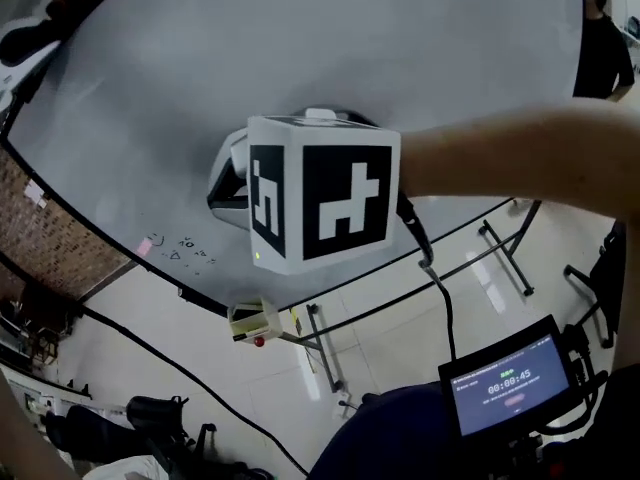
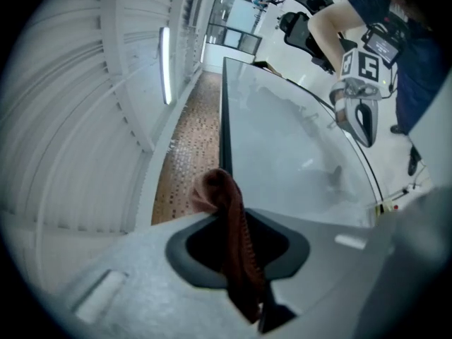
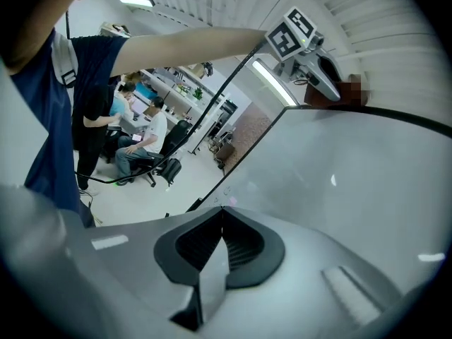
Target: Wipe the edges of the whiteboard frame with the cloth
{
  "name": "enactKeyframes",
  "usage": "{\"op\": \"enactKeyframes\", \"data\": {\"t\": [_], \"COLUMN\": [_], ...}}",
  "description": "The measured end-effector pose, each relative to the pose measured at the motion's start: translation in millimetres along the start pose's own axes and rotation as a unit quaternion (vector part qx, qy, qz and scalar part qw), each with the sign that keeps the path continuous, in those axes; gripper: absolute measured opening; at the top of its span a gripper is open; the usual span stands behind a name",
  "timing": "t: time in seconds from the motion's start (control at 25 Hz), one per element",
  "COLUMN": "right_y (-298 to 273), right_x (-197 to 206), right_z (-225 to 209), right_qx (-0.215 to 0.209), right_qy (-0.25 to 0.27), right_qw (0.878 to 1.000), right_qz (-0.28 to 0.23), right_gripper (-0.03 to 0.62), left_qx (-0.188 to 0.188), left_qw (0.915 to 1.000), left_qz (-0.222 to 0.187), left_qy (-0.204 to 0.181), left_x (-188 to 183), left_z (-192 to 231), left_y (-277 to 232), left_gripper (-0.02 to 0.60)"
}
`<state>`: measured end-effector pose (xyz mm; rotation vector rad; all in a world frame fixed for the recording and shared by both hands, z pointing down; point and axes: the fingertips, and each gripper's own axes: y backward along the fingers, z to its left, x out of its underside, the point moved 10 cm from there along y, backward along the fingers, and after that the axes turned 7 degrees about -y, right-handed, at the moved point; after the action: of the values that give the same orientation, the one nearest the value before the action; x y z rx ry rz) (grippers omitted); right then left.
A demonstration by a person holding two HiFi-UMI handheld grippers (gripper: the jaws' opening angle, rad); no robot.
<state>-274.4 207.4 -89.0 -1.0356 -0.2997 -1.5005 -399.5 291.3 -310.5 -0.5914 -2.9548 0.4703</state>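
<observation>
Cloth (image 2: pixel 214 189), reddish-brown, sits pinched in the left hand-held gripper (image 2: pixel 235 224), its bunched end poking out by the dark whiteboard frame (image 2: pixel 224 111), apparently ready to rub along it. The right hand-held gripper (image 3: pixel 221 216) is closed on nothing, idle before the board.

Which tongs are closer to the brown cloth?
Left. The left tongs are pinching the cloth by the whiteboard edge. The right tongs are shut and empty, away across the board from it.
</observation>
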Motion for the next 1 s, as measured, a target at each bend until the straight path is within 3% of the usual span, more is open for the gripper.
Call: {"op": "enactKeyframes", "data": {"t": [0.2, 0.4, 0.52, 0.68, 0.72, 0.84, 1.0], "right_y": [11, 27, 27, 64, 75, 108, 185], "right_x": [32, 57, 78, 129, 141, 181, 231], "right_z": [-2, -4, 10, 44, 40, 12, 48], "right_qx": [0.004, 0.002, -0.012, -0.009, 0.001, 0.046, 0.071], "right_qy": [-0.04, -0.07, -0.127, -0.243, -0.239, -0.205, -0.26], "right_qw": [0.999, 0.997, 0.991, 0.969, 0.971, 0.978, 0.963], "right_qz": [0.022, 0.037, 0.041, 0.031, 0.028, 0.012, 0.021], "right_gripper": [0.01, 0.01, 0.011, 0.011, 0.011, 0.011, 0.011], "left_qx": [-0.034, -0.065, -0.041, 0.049, 0.052, 0.04, 0.089], "left_qw": [0.9906, 0.9641, 0.9354, 0.8646, 0.8554, 0.8502, 0.8155], "left_qz": [-0.122, -0.238, -0.305, -0.388, -0.398, -0.409, -0.414], "left_qy": [0.05, 0.099, 0.174, 0.316, 0.328, 0.33, 0.395], "left_x": [19, 34, 26, -22, -38, -93, -172], "left_z": [-58, -117, -165, -258, -276, -317, -381], "left_y": [15, 24, 19, -3, -10, -29, -23], "left_gripper": [0.072, 0.074, 0.075, 0.075, 0.075, 0.075, 0.075]}}
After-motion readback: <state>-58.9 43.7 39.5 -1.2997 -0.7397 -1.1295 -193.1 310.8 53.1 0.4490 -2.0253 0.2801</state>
